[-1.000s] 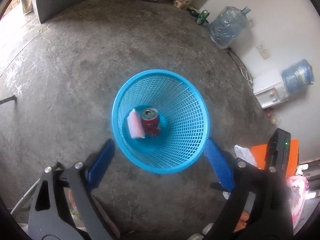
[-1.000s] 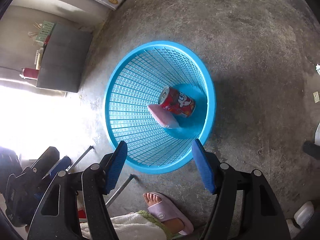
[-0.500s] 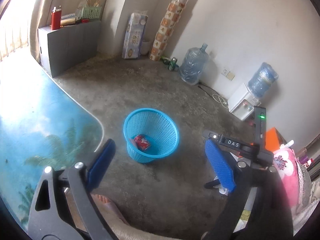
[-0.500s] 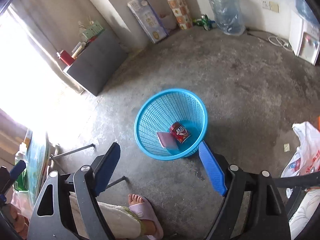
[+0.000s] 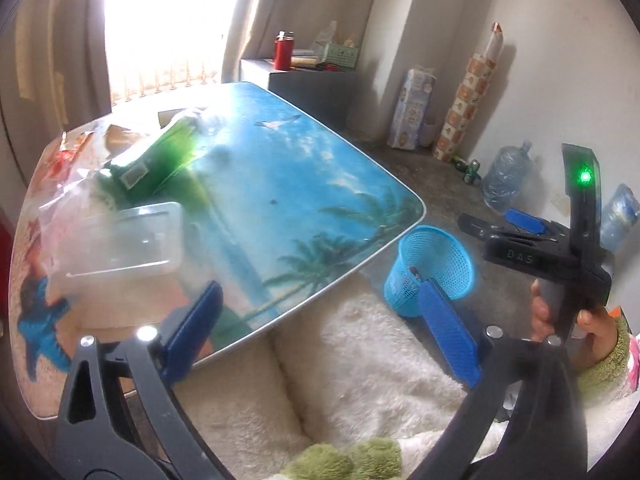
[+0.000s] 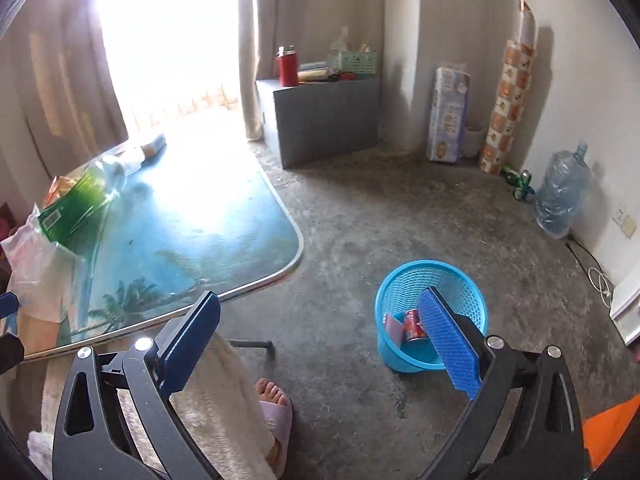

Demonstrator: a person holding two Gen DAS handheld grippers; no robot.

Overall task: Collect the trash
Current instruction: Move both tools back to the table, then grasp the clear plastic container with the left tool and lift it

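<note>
**Blue mesh basket on the floor, both grippers spread and empty**

Blue plastic basket (image 6: pixel 431 316) stands on the concrete floor (image 6: pixel 400 216), at about 4 o'clock from the table (image 5: pixel 304 200) corner. Inside it lie a red can (image 6: pixel 413 325) and, at its 9 o'clock, a pink flat item (image 6: pixel 393 326). Left gripper (image 5: pixel 320 332) hangs over the table's near edge, jaws wide apart, nothing between them. Right gripper (image 6: pixel 320 348) likewise gapes empty, its right finger overlapping the basket in view. On the table: a green bottle (image 5: pixel 160 160) lying down, a clear plastic box (image 5: pixel 124 240) and a clear bag (image 5: pixel 68 200), all toward 9–10 o'clock
</note>
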